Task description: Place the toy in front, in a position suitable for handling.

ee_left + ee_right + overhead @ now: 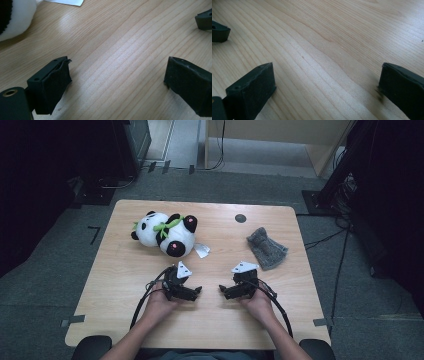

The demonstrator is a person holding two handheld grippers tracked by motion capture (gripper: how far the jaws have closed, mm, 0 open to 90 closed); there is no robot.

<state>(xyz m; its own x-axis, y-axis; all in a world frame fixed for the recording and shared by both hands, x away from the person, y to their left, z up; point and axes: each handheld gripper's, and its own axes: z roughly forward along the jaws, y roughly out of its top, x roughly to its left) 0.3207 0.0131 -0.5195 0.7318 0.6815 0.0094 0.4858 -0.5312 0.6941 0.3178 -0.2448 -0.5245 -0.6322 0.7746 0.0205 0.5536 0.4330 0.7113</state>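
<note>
Table (125, 285): a pale wood top is in front of you, and everything else lies on it.
Panda plush (165, 232): it lies on its side at the far left of the table, with a green ribbon round its neck and a white tag on the wood just beside it. It is the thing nearest your left gripper, yet clearly apart from it. In the left gripper view its white body shows at the top left corner.
Grey cloth (267, 248): a crumpled knitted piece lies at the far right, beyond your right gripper and apart from it.
Left gripper (192, 292): you hold it low on the near middle of the table, pointing toward the other gripper. Its jaws are spread wide, with bare wood between them.
Right gripper (225, 291): you hold it just beside the left one, tip facing tip and not touching. Its jaws are also spread wide, with nothing between them.
Dark disc (240, 218): a small round mark sits near the far edge.
</note>
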